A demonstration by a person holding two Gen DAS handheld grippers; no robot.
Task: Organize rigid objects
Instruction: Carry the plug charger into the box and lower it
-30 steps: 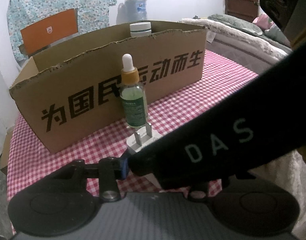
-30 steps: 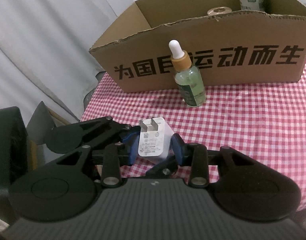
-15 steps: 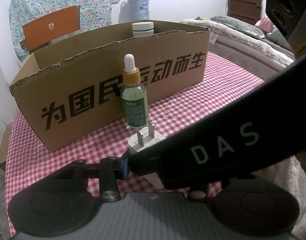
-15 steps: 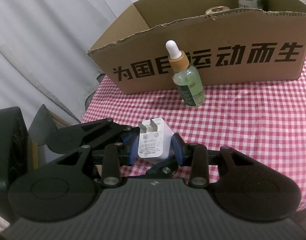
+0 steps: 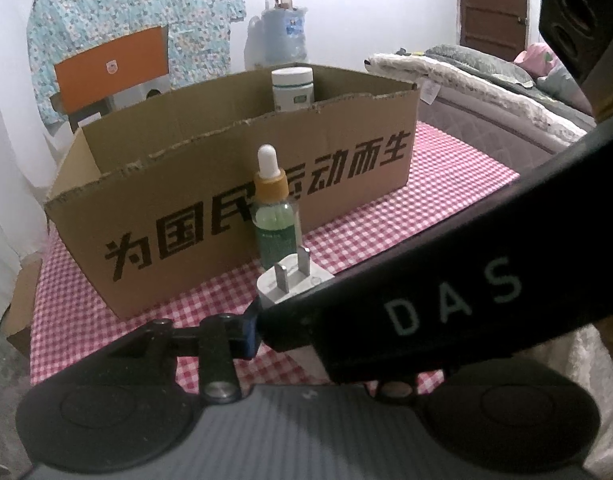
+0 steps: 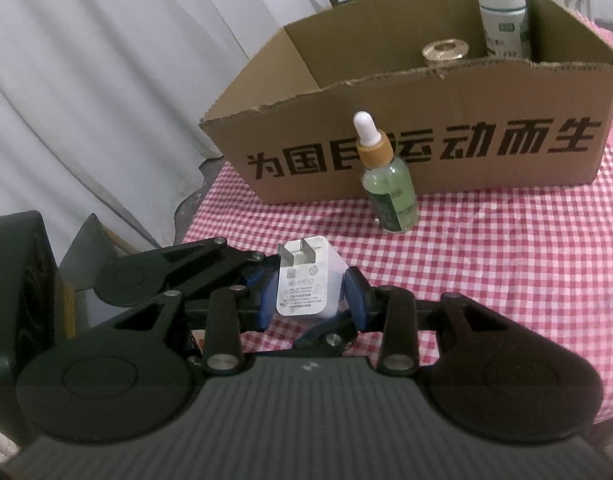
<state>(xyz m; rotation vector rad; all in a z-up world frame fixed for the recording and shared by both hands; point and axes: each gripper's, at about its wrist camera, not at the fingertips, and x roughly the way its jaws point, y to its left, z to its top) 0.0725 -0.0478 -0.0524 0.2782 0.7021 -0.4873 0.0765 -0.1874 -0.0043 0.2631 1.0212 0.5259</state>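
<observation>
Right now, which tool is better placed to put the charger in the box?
Likely right. The right tool has the charger squarely between its pads, with an open path to the cardboard box. The left tool's far pad is hidden behind it.

The right tongs' black body (image 5: 446, 300) hides the left tongs' (image 5: 282, 320) right finger and most of the charger (image 5: 290, 280).

The right gripper (image 6: 311, 294) clamps a white plug adapter (image 6: 302, 280) between its blue fingers (image 6: 354, 294); beyond, a dropper bottle (image 6: 388, 184) stands before the cardboard box (image 6: 426, 152) on the checked bench (image 6: 506, 248)
</observation>
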